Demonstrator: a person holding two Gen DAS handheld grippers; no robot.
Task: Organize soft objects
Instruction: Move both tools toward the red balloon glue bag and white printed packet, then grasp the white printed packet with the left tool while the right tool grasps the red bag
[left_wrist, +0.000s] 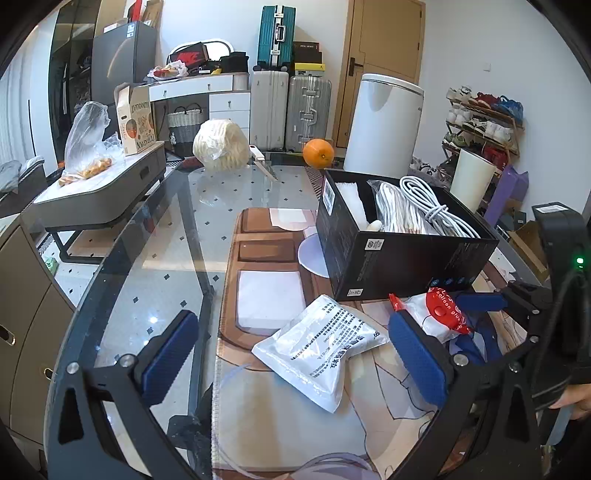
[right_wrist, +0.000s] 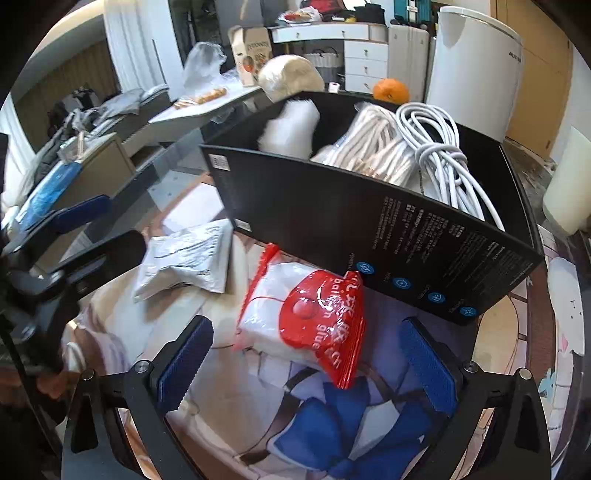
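A: Which goes next into the black box (right_wrist: 388, 236)?

B: The red-and-white packet (right_wrist: 306, 317) — it lies on the counter just in front of the box, between the spread fingers of the right claw (right_wrist: 306, 373). Close on its white middle, not the slippery red film.

A: And the left claw (left_wrist: 291, 358)?

B: Open too, empty, over the white pouch (left_wrist: 321, 347) left of the packet — keep it clear.

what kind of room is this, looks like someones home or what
Most likely a lived-in home, a dining or entry area: a glass table, stacked suitcases by a door, and a shoe rack.
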